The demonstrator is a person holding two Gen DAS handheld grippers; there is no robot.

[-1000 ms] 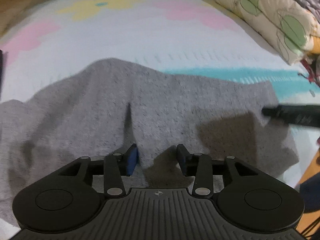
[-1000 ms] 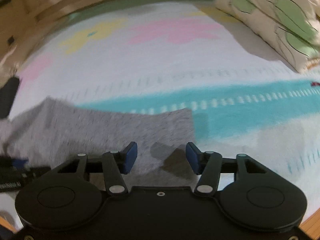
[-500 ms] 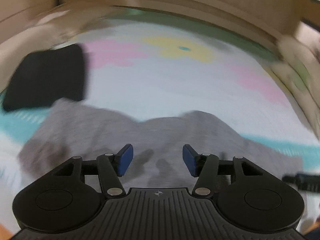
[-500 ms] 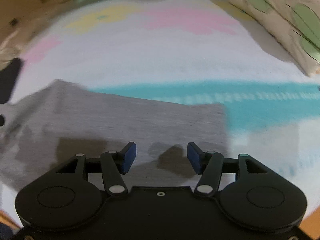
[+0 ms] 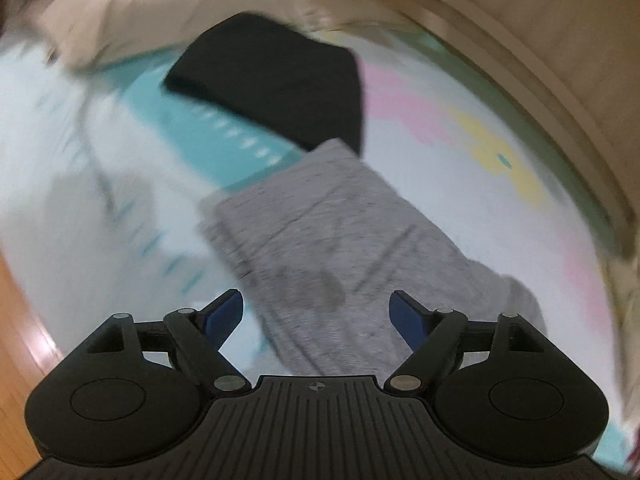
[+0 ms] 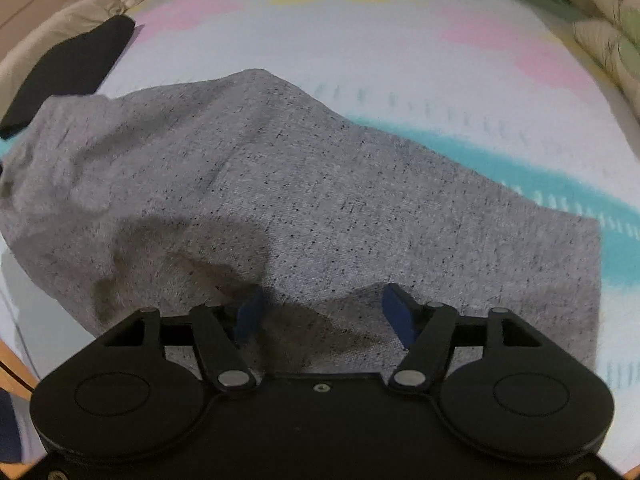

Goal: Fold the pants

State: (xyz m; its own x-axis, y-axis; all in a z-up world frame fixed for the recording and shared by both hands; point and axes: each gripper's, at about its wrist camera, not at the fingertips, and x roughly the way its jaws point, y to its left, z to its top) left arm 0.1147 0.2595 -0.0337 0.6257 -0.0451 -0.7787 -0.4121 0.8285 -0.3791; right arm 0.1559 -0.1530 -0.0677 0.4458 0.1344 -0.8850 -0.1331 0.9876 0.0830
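Speckled grey knit pants (image 6: 304,192) lay rumpled across a white bed sheet with pastel flowers and a teal stripe (image 6: 360,52); a folded black cloth (image 5: 276,76) touched their far end; the left tool (image 5: 316,314) and right tool (image 6: 324,312) were both spread wide, grasping nothing.

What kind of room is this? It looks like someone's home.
Probably a bedroom: the grey pants lie on a bed's pastel flowered sheet, with floral pillows at its edge and wood flooring beside it.
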